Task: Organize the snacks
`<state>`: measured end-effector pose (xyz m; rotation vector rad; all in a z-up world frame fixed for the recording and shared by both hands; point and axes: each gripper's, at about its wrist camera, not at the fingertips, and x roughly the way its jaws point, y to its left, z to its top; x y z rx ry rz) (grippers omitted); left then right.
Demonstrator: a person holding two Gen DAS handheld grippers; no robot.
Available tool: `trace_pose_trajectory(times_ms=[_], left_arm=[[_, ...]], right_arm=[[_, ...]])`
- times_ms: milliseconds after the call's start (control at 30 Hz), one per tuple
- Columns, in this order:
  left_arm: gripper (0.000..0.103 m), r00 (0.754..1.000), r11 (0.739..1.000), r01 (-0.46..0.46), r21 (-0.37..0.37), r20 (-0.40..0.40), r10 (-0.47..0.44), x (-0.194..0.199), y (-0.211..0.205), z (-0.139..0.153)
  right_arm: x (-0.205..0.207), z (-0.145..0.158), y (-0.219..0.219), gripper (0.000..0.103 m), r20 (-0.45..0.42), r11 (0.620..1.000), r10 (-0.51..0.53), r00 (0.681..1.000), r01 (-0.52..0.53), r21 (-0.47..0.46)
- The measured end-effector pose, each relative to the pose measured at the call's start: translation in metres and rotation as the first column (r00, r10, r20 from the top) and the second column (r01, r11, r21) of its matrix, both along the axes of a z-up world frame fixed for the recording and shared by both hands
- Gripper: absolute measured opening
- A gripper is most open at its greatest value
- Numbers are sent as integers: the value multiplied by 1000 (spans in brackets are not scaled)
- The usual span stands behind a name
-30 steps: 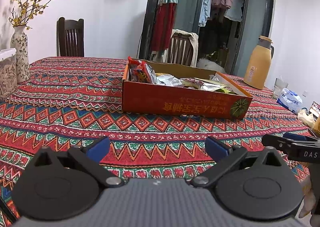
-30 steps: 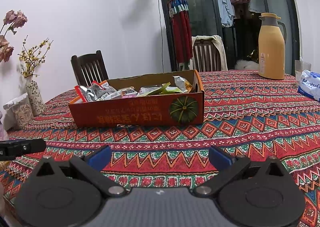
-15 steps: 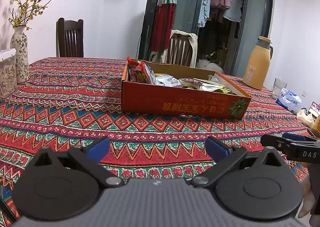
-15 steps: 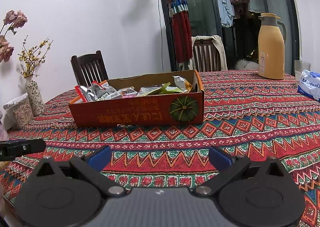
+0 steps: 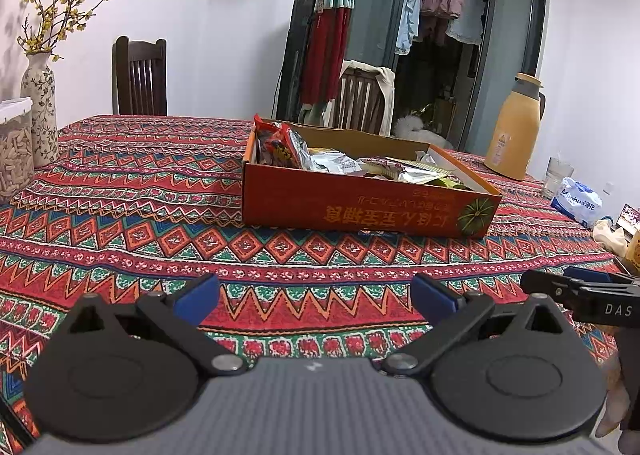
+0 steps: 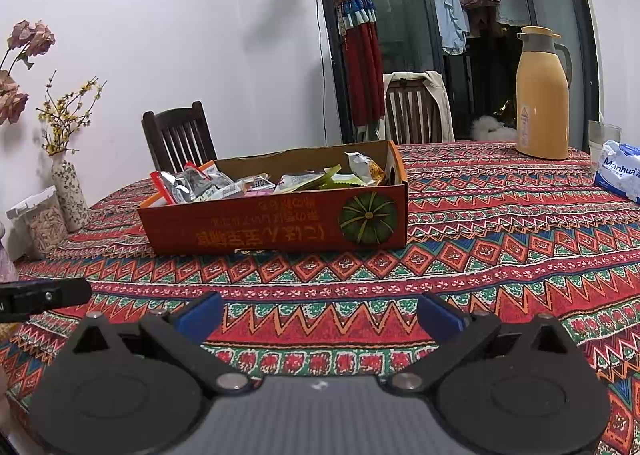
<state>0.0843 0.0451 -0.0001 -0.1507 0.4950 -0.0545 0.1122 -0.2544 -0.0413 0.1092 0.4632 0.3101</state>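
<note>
Nothing had shifted since a moment before: both the left gripper point(image 5: 315, 297) and right gripper point(image 6: 319, 313) hung empty and spread wide, the snacks point(image 6: 256, 183) lying in the box point(image 6: 280, 223) ahead.

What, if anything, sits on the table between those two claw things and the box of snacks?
Nothing visible. Between the left gripper, the right gripper and the snack box lies only bare patterned tablecloth. The flask, tissue pack and vase stand off to the sides.
</note>
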Motion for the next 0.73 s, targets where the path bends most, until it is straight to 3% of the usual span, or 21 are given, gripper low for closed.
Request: trace_pose_trajectory(times_ms=[733], left_arm=[[103, 1000, 1000, 3, -4, 11, -2, -1, 1, 2]], right_arm=[[-1, -2, 0, 103, -5, 1000, 1, 1000, -1, 1]])
